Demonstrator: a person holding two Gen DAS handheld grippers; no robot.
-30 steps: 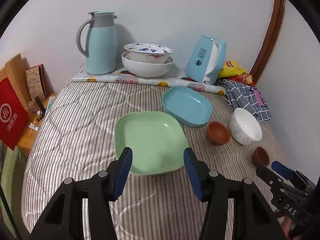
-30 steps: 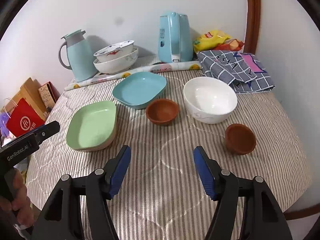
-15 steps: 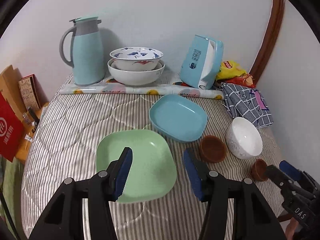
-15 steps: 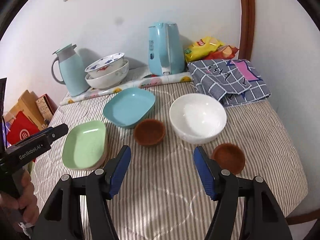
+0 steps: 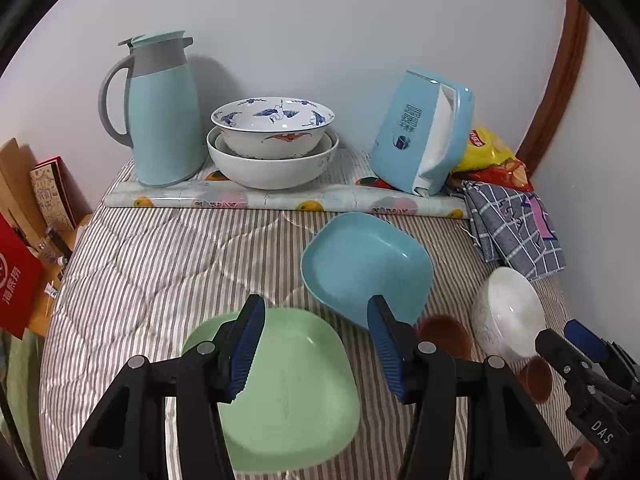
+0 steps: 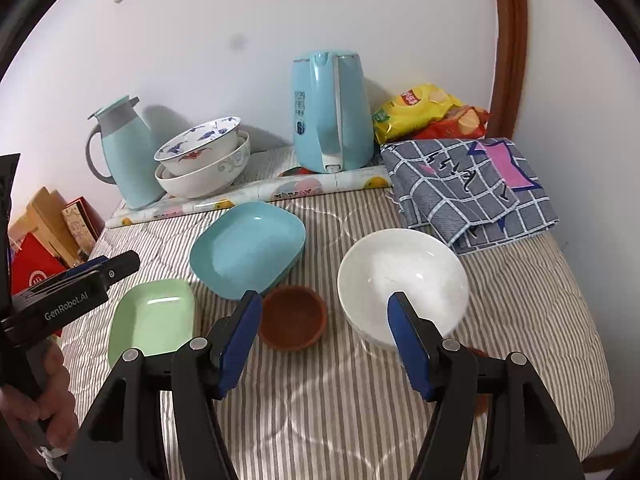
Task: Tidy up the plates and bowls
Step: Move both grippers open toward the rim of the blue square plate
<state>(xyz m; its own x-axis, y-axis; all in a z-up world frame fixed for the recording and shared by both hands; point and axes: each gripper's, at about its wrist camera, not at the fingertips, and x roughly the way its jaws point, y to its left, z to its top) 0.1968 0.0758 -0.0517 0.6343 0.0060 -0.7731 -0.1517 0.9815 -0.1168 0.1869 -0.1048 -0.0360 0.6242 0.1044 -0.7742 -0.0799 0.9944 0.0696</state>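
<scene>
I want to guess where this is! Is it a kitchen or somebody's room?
Probably a room at home, not a proper kitchen. The plates and bowls sit on a striped quilted cover, beside an electric kettle, a thermos jug and crisp packets.

Lighting: even, moderately bright indoor light from above and in front; soft shadows fall on the wall behind the thermos jug [image 5: 160,108] and the kettle [image 6: 330,112]. Glare: small highlights inside the white bowl [image 6: 402,276] and green plate [image 6: 154,316]. Optics: strong fisheye bending, black vignette corners; focus sharp, no motion blur.
</scene>
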